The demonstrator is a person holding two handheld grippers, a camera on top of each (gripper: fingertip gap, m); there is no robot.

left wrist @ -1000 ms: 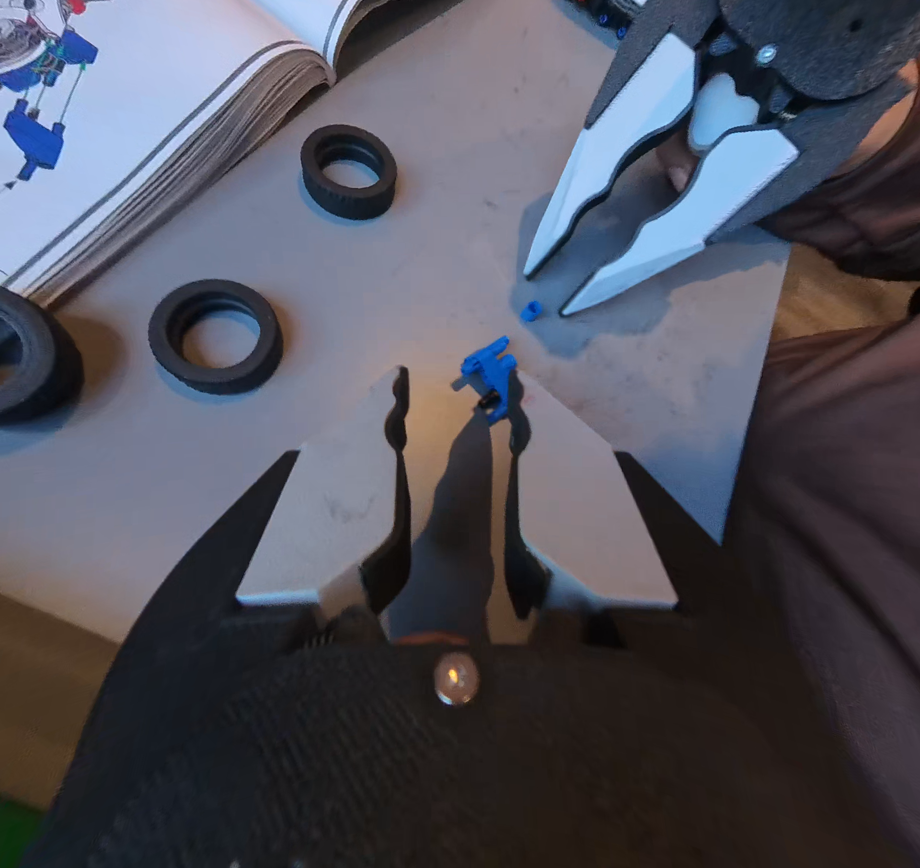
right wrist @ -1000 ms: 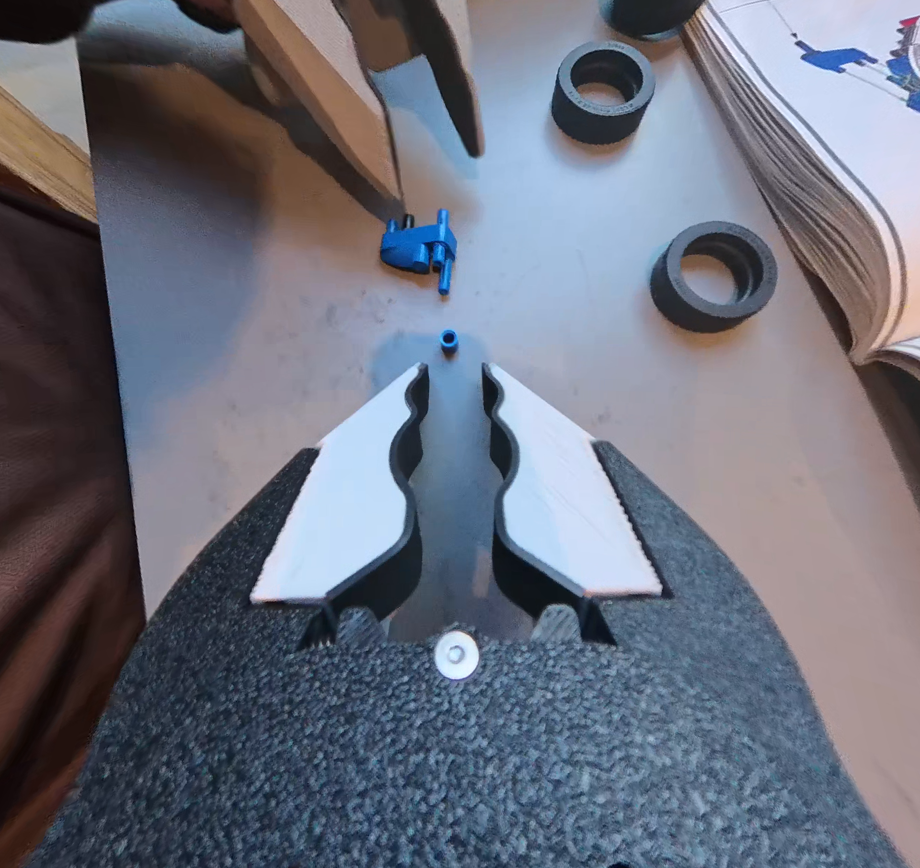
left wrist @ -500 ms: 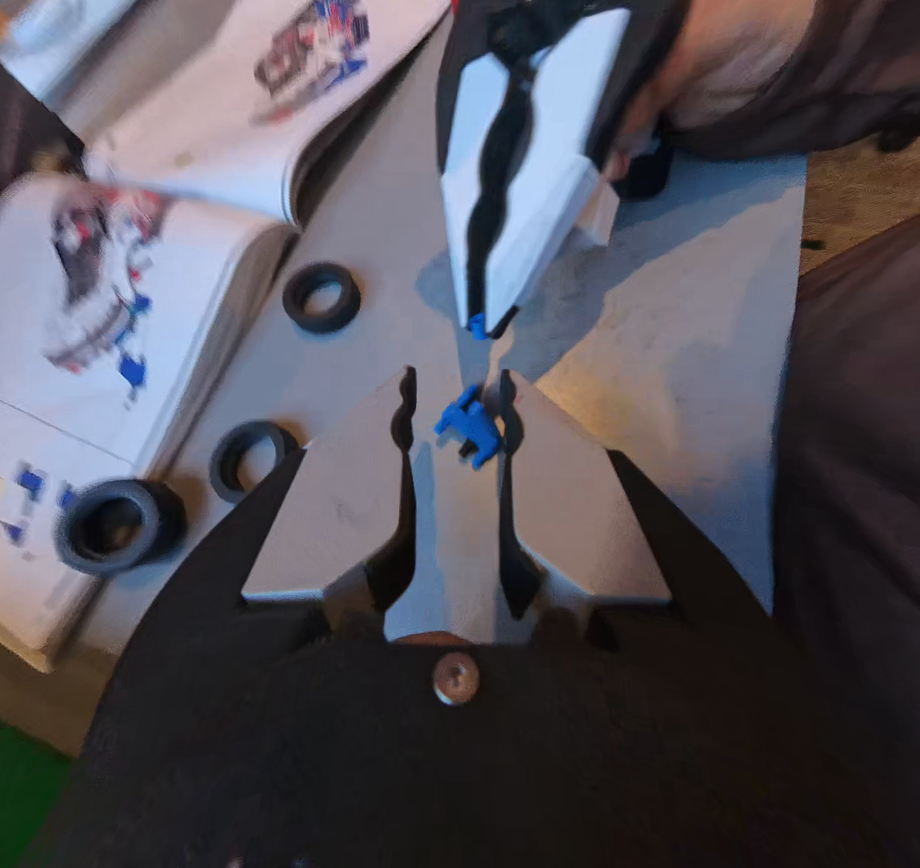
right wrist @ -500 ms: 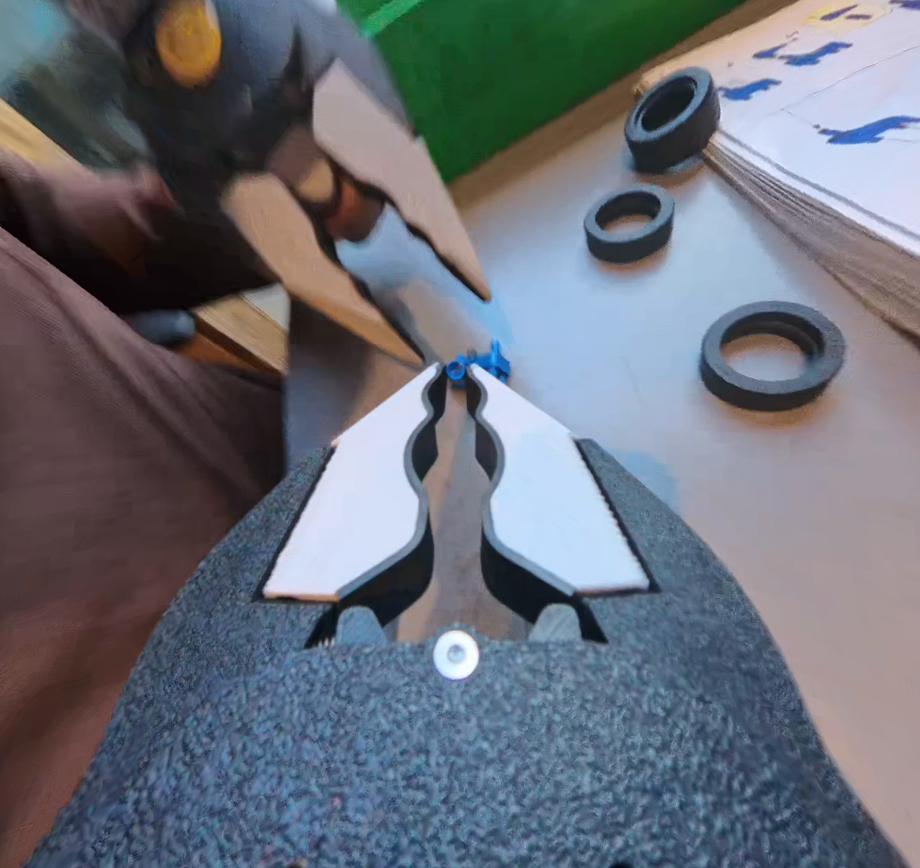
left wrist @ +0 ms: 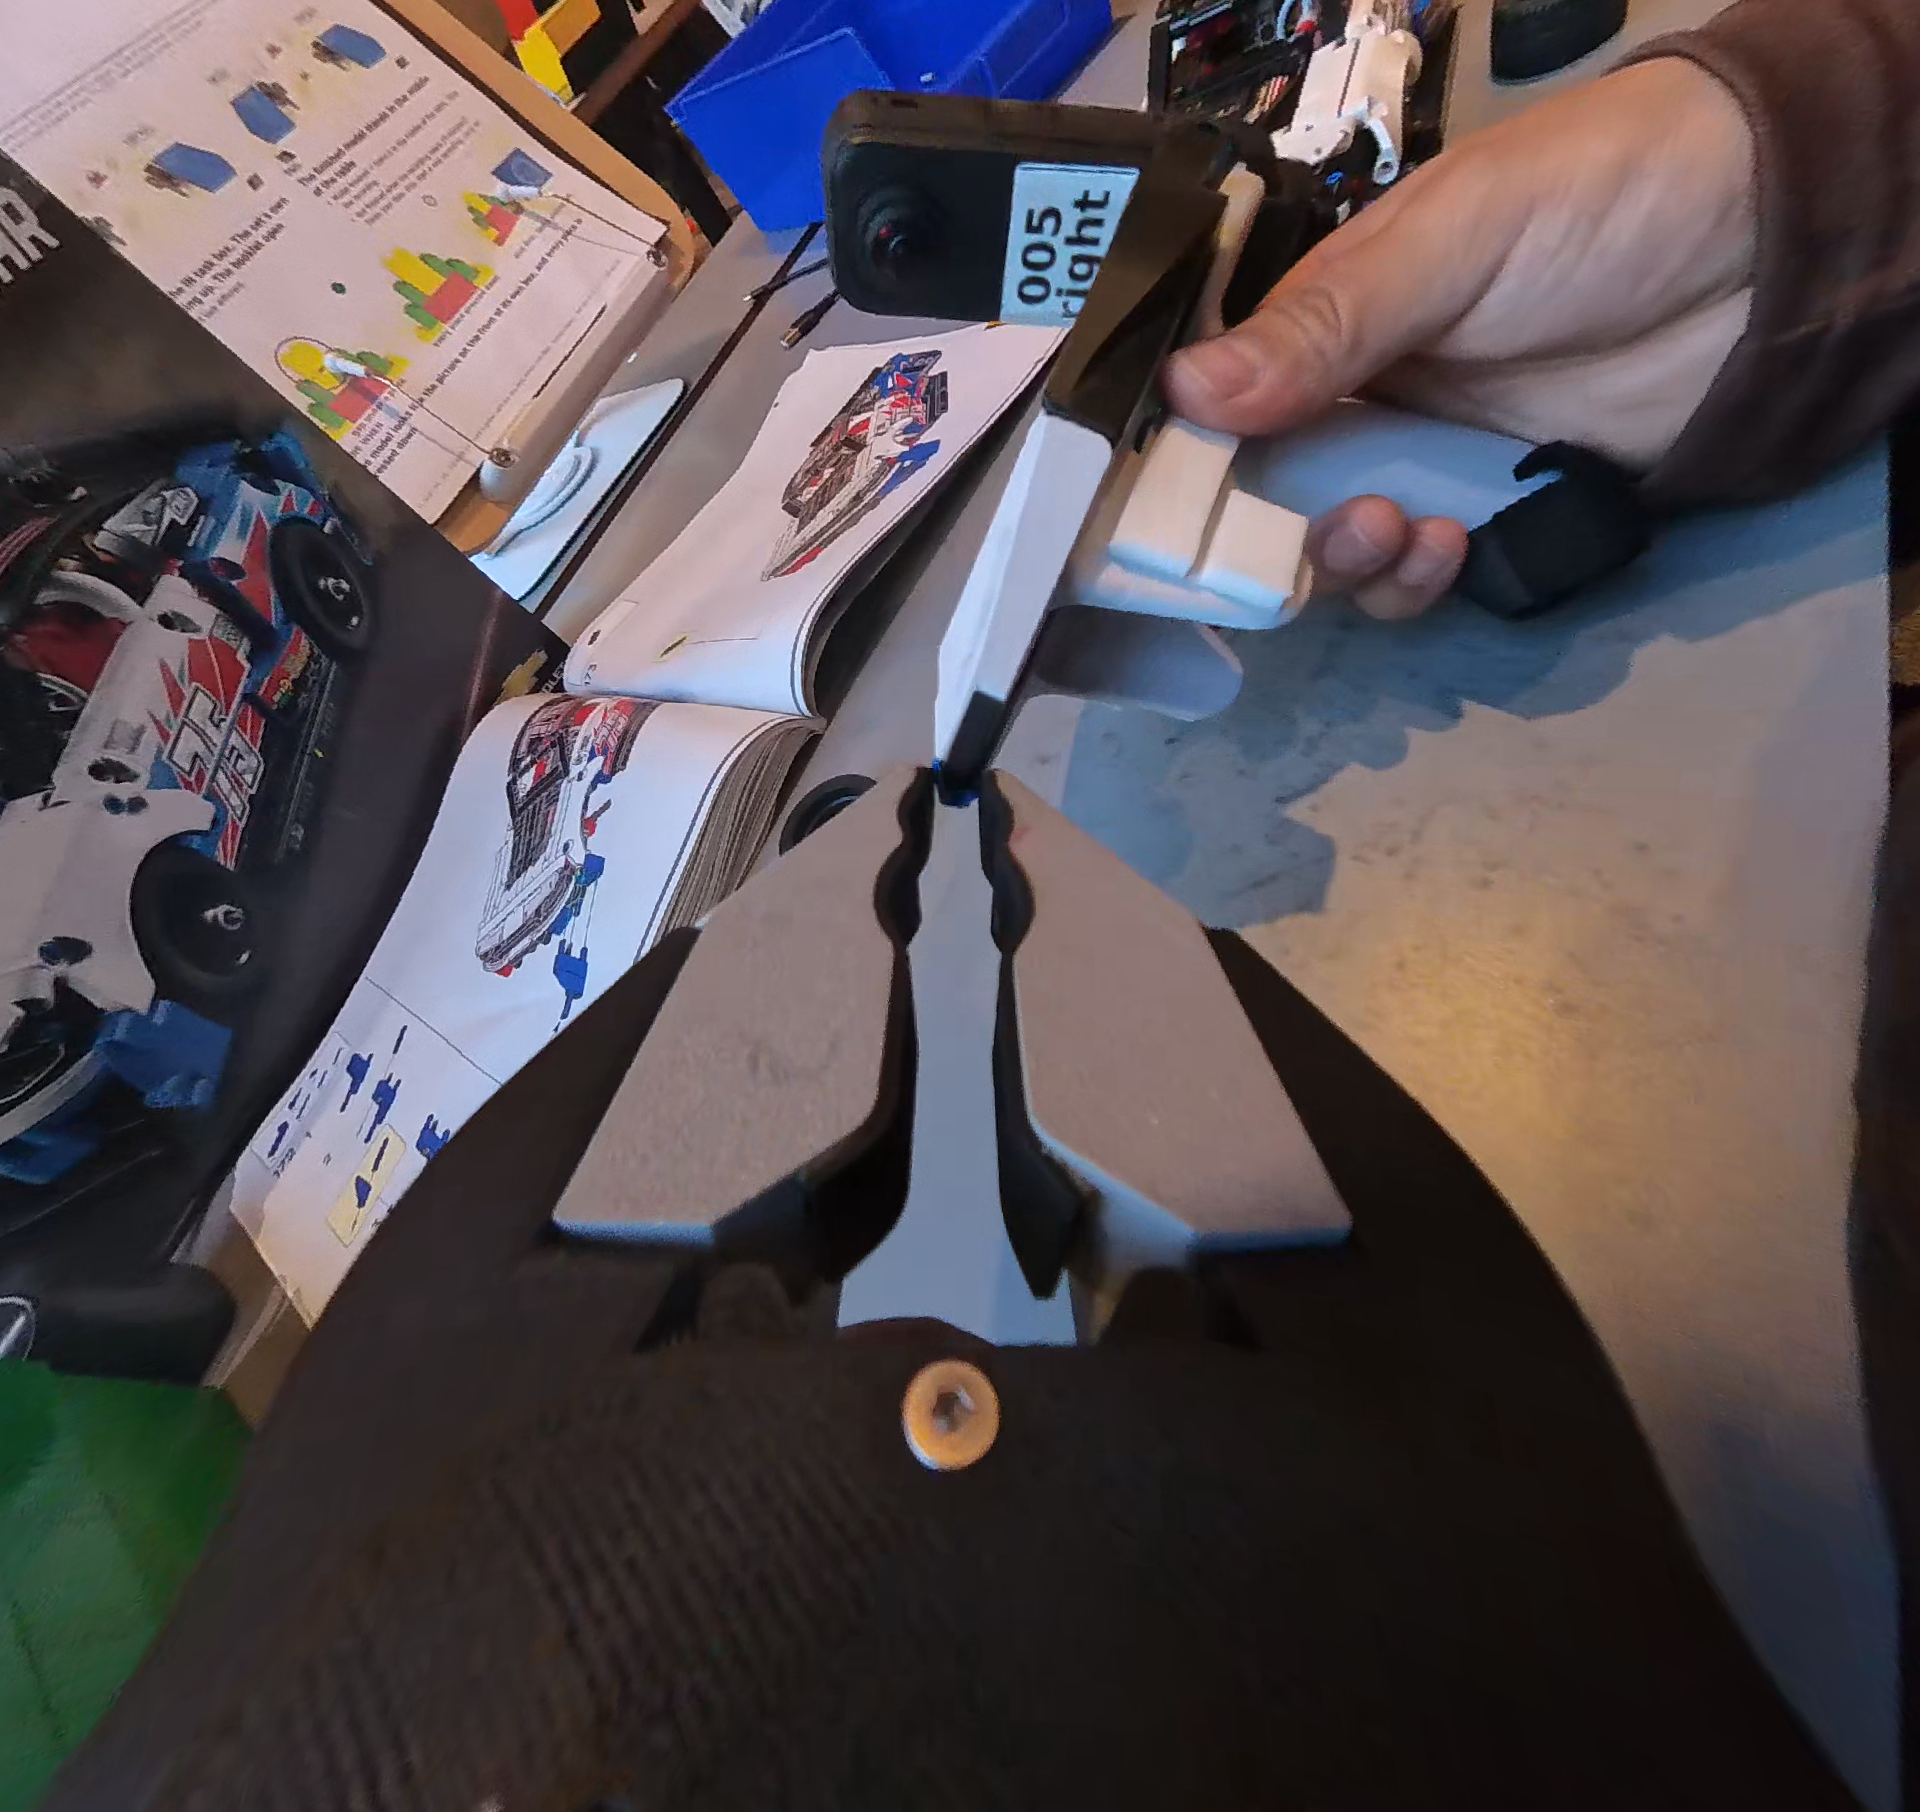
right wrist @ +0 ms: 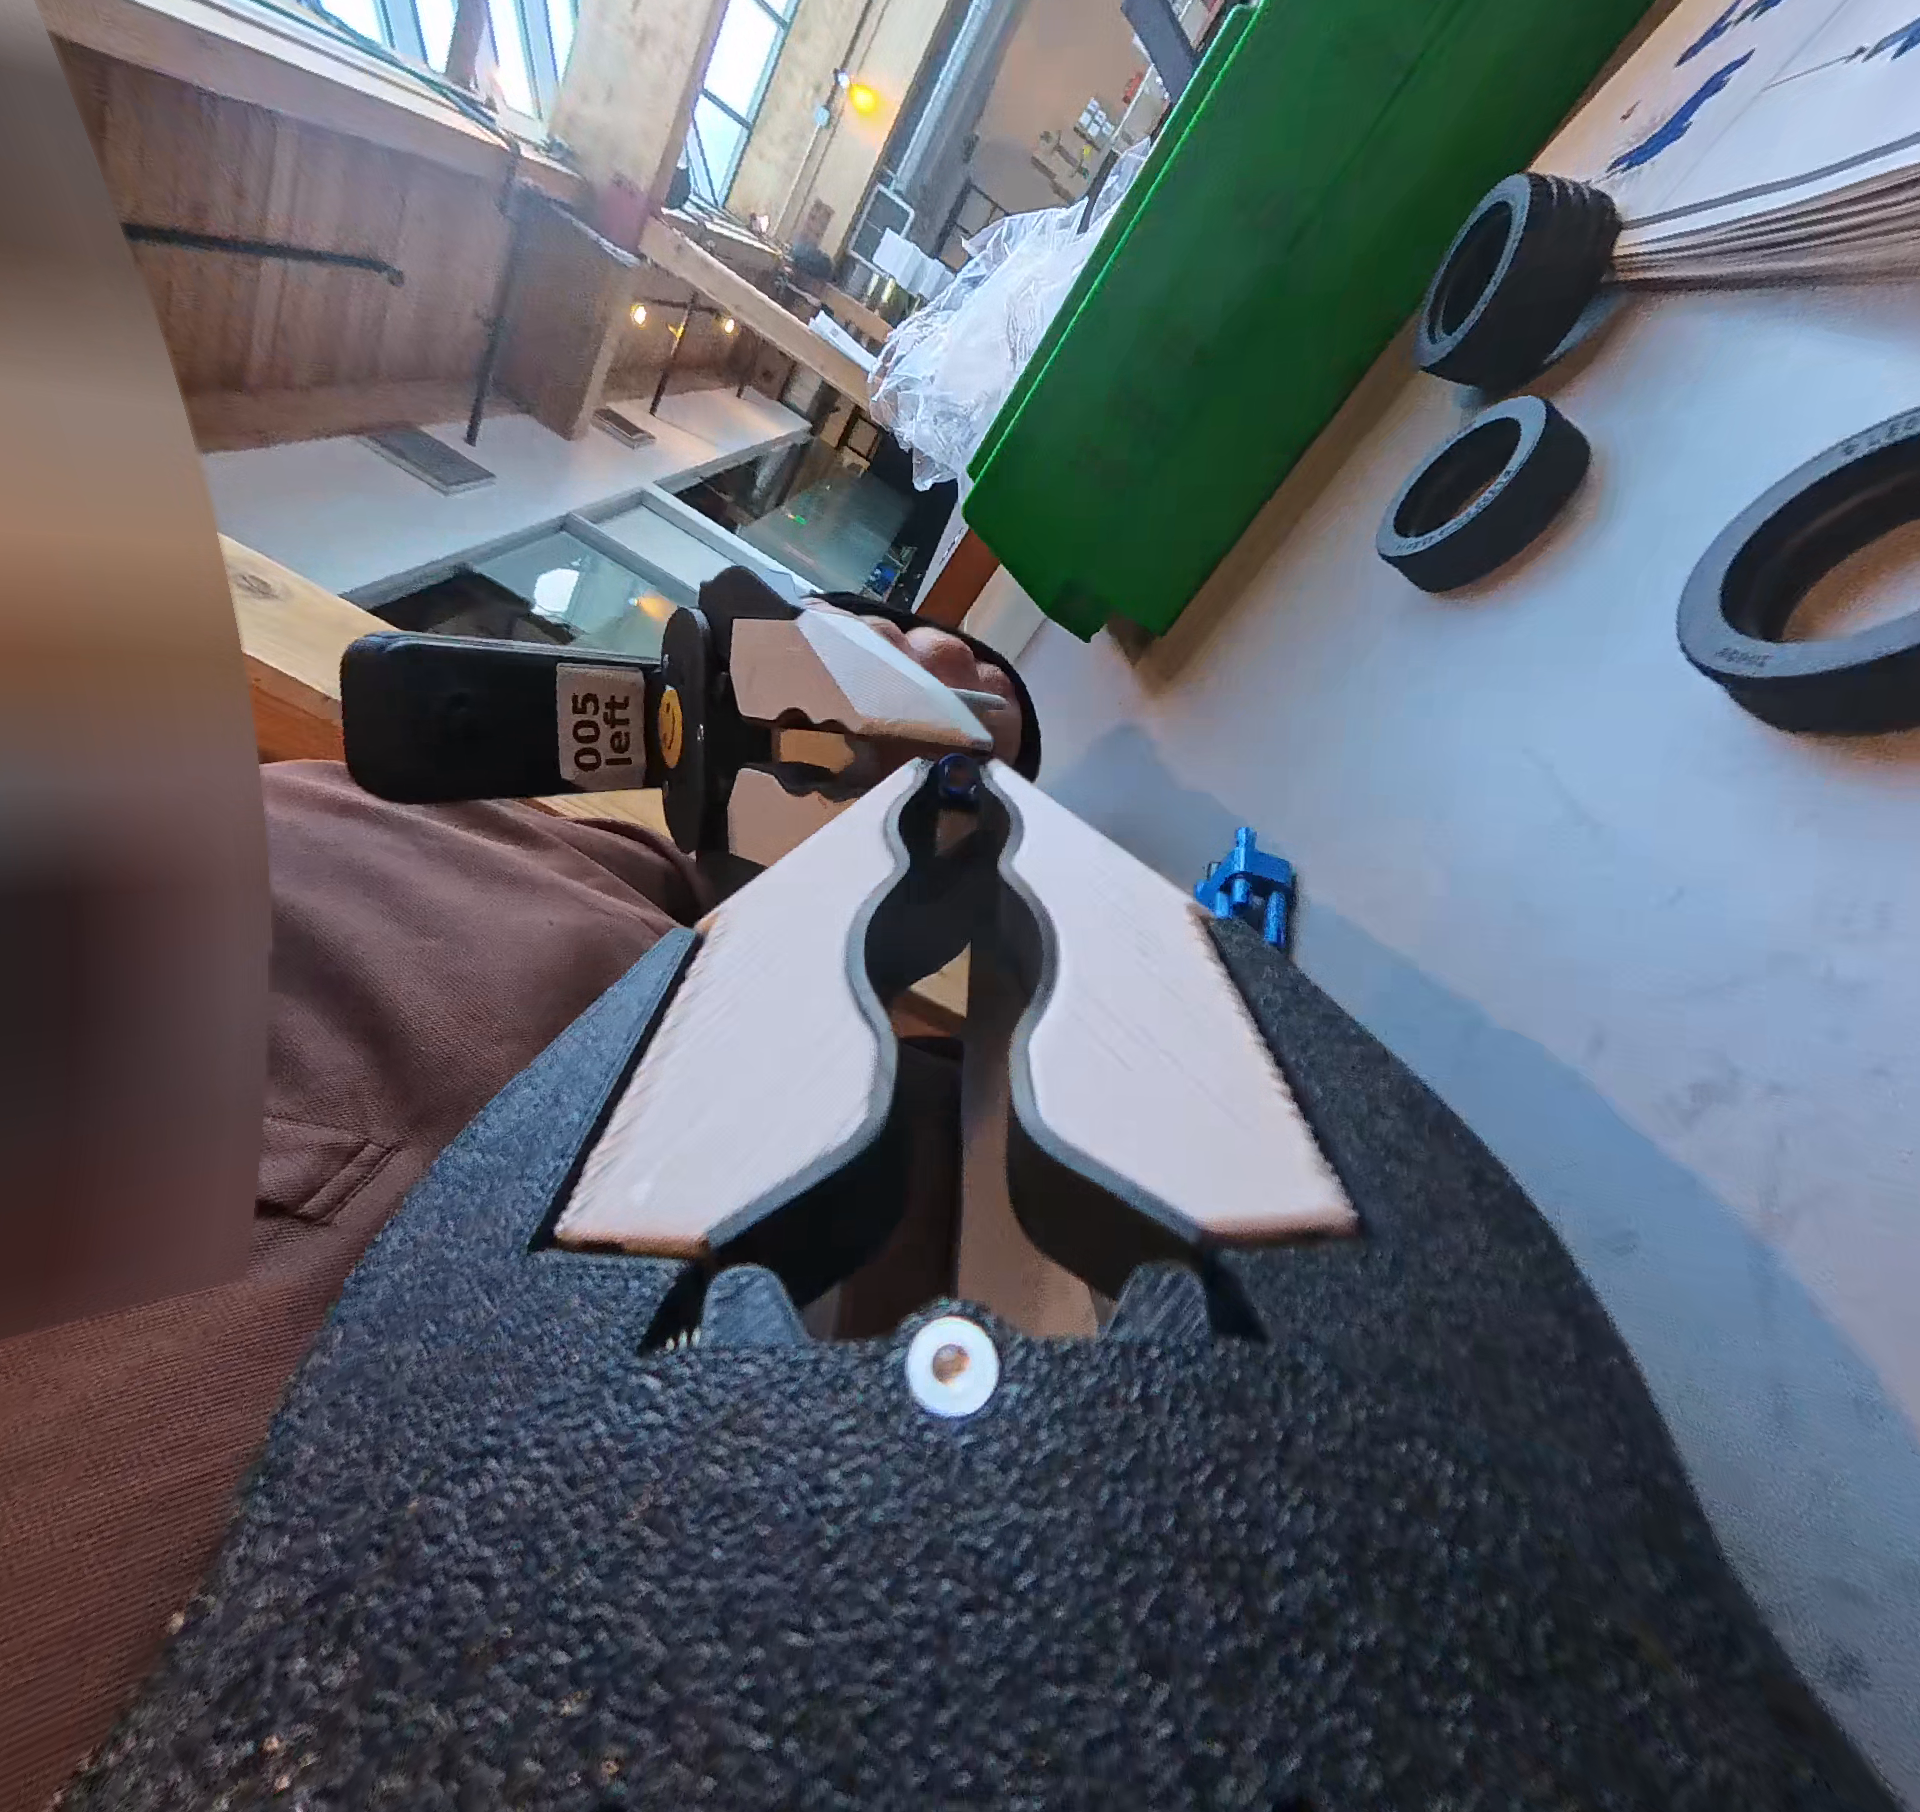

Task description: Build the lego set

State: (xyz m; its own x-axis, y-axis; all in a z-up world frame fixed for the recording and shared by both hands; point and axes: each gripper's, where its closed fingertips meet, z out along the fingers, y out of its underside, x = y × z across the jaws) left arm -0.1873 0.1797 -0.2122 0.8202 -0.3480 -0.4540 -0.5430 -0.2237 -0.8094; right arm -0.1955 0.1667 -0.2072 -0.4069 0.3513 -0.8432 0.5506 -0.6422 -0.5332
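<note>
Where windows glow, grey table (right wrist: 1558, 827), tyres (right wrist: 1481, 495)

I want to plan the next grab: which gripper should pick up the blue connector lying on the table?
Left, probably. The right gripper is shut on a small blue bush, so it's occupied; the left gripper hovers close to the blue connector.

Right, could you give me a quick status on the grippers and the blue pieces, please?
Right gripper shut on small blue bush. Left gripper tip to tip with it, grip unclear. Blue connector lies loose on table.
</note>
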